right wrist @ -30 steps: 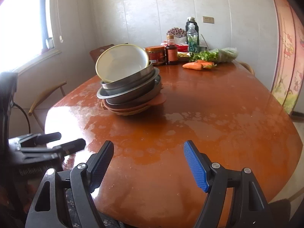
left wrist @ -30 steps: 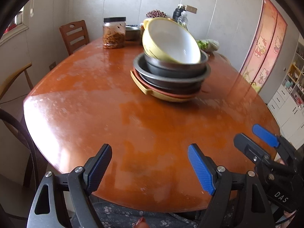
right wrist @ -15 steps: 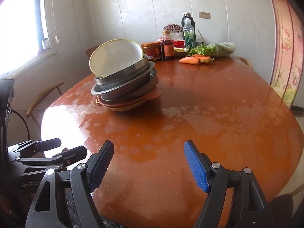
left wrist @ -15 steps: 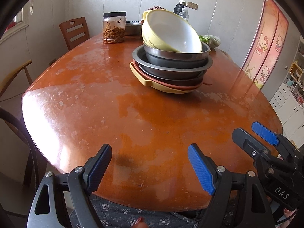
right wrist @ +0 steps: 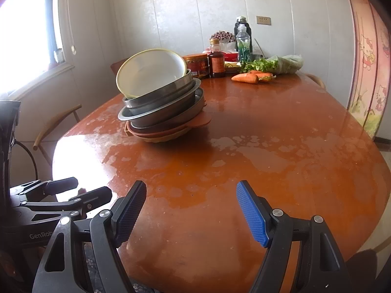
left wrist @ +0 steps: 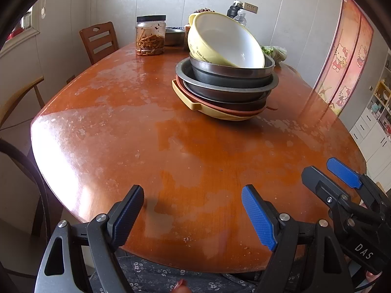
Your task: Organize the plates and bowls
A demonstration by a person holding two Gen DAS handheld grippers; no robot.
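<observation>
**Trainee:** Where does the work sit, and how are my tongs set?

**Operator:** I see one leaning stack on the worn orange-brown oval table point(left wrist: 185, 161), well apart from both tools. Its top piece is the pale yellow ceramic bowl with a white inside point(left wrist: 227, 41), tipped toward me. Under it nest two grey steel basins point(left wrist: 229, 73), then a terracotta-coloured plastic dish point(right wrist: 195, 123), and at the bottom a shallow yellow plastic tray with a lug handle point(left wrist: 193, 101). My left gripper point(left wrist: 193, 214) and right gripper point(right wrist: 191, 211) both hover over the near table edge, jaws apart, nothing between them.

**Trainee:** How will the pieces handle?

**Operator:** I judge the ceramic bowl heavy, stiff, glazed and slippery, and it could chip. I would pinch its raised rim, one pad inside and one outside. It rests crooked, so lifting it may shift the steel beneath.

**Trainee:** And the steel?

**Operator:** Lighter, rigid, smooth; I would take it by its rolled flange. The plastic pieces look light and slightly flexible; the lug handle suits a pinch.
</observation>
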